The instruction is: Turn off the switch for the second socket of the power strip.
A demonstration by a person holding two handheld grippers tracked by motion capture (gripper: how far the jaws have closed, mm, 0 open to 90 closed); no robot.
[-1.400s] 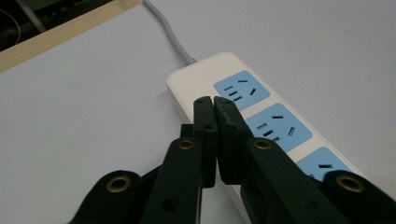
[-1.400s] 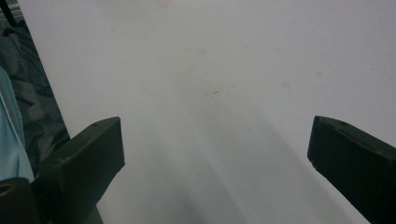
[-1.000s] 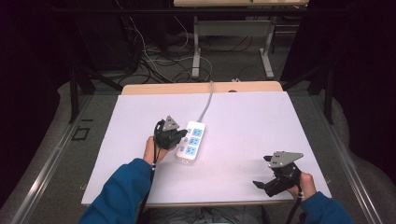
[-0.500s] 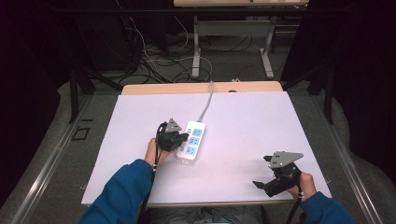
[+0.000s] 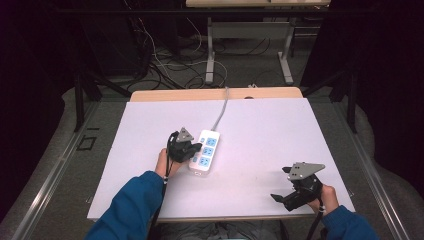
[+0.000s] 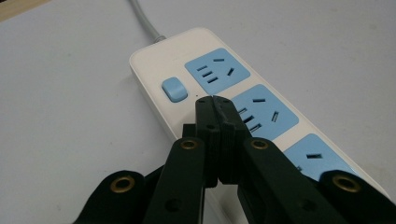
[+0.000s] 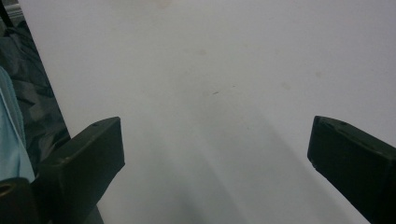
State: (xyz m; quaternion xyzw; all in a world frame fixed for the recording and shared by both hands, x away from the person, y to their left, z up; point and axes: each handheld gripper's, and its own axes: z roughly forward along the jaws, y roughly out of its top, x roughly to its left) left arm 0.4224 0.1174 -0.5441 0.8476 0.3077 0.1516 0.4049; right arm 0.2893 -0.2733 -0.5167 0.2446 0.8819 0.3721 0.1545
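Two black grippers work over one smooth white table (image 5: pixel 260 130). At nine o'clock the left gripper (image 6: pixel 214 99), jaws pressed together on nothing, tips over one glossy white power strip (image 5: pixel 204 152) near the table's middle, with three blue sockets, one rounded blue switch (image 6: pixel 173 89) and one grey cord (image 5: pixel 220 111). At four o'clock the right gripper (image 5: pixel 286 198) is spread wide.

One power strip (image 5: pixel 204 152) with three blue sockets, one switch (image 6: pixel 174 88), two tongs.

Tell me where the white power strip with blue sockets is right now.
The white power strip with blue sockets lies left of centre on the white table, beside the shut left gripper.
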